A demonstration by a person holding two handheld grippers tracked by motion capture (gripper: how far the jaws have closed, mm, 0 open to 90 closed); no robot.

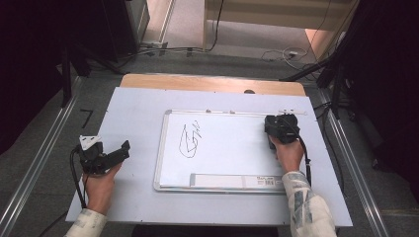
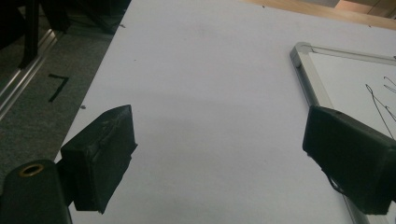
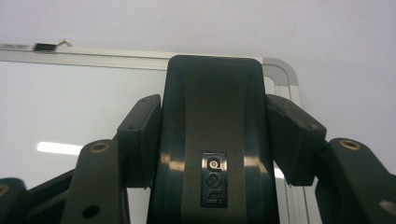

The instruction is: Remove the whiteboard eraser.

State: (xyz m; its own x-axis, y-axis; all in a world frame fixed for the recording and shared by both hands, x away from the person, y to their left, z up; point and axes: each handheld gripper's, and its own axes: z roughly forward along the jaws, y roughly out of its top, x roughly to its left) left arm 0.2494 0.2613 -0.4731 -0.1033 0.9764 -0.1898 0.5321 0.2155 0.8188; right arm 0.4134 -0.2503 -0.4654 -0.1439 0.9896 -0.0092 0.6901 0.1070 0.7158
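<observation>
1. Right gripper (image 3: 212, 140), held in the person's right hand (image 1: 288, 153), is clamped on a black whiteboard eraser (image 3: 212, 140): in the right gripper view both jaws press against the eraser's two sides, and the eraser bears a small silver logo plate.
2. Left gripper (image 2: 219, 158) has its jaws spread wide with nothing between them, over bare table surface; the left hand (image 1: 99, 185) holds it at about 9 o'clock from the whiteboard.
3. Pale grey table (image 1: 138, 113) spreads across the high view, with a wooden edge strip at 12 o'clock.
4. Whiteboard (image 1: 222, 148) lies flat near the table's middle, framed in silver (its corner shows in the left gripper view too, just beside that gripper's right-hand jaw).
5. From the high view, the eraser sits at the board's upper right corner, about 2 o'clock from the board's centre, under the right gripper.
6. Long white box or tray (image 1: 237, 180) with a barcode label lies along the board's 6 o'clock edge.
7. Black marker scribble (image 1: 189, 140) sits left of the board's centre, well apart from the eraser.
</observation>
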